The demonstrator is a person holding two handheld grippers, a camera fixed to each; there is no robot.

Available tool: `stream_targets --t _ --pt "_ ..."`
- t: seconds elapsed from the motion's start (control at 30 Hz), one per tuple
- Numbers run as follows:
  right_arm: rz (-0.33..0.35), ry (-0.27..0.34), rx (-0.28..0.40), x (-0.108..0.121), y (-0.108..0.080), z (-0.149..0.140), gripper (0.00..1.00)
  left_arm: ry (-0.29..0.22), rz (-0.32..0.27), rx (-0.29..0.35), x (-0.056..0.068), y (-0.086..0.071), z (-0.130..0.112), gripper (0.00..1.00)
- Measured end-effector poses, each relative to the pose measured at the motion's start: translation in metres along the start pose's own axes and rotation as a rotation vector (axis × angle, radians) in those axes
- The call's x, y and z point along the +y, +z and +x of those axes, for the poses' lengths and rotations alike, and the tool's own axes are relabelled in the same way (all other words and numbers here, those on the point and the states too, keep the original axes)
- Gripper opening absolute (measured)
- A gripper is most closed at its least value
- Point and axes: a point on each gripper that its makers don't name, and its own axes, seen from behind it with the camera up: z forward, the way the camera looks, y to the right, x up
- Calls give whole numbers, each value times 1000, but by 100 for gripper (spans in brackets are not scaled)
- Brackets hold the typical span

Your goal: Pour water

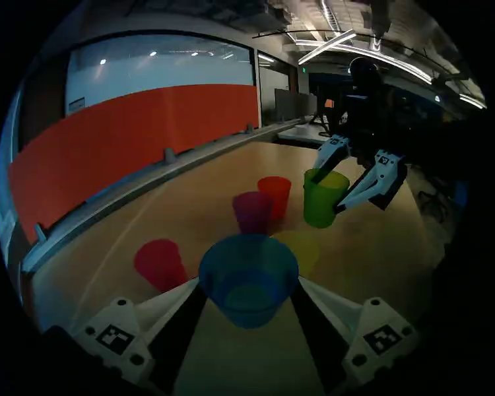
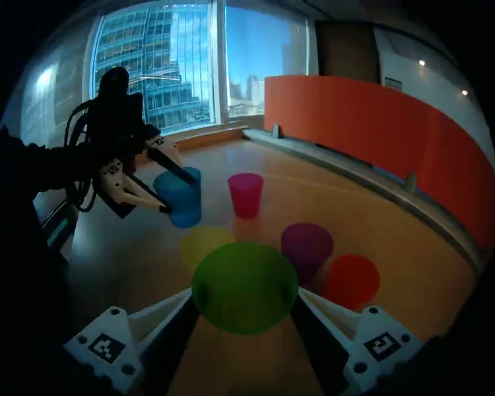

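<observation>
My left gripper (image 1: pixel 247 292) is shut on a blue cup (image 1: pixel 249 274), its open mouth facing the camera. In the right gripper view, that blue cup (image 2: pixel 179 196) is upright between the left gripper's fingers (image 2: pixel 132 191), held by a dark-sleeved arm. My right gripper (image 2: pixel 244 300) is shut on a green cup (image 2: pixel 244 287). In the left gripper view, the green cup (image 1: pixel 323 198) sits between the right gripper's fingers (image 1: pixel 369 188), across the table. I cannot tell whether either cup holds water.
Between the grippers, on the wooden table (image 1: pixel 181 211), stand a purple cup (image 1: pixel 253 212), an orange-red cup (image 1: pixel 274 196), a yellow cup (image 1: pixel 300 249) and a pink-red cup (image 1: pixel 160 264). An orange partition (image 1: pixel 135 138) runs along one table edge. Windows (image 2: pixel 162 66) are behind the left hand.
</observation>
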Motion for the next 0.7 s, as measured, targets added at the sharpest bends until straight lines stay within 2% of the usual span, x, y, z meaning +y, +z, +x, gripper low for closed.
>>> stream_targets --t 0.3,0.4,0.7 --pt "-24 -13 84 -5 -26 32 89 -22 20 83 3 -24 41 84" --pt "-32 -20 108 -8 -33 41 89 -15 31 108 4 -31 52 84" --pt "-35 -22 182 -17 -48 64 89 -6 42 157 12 -46 74 84"
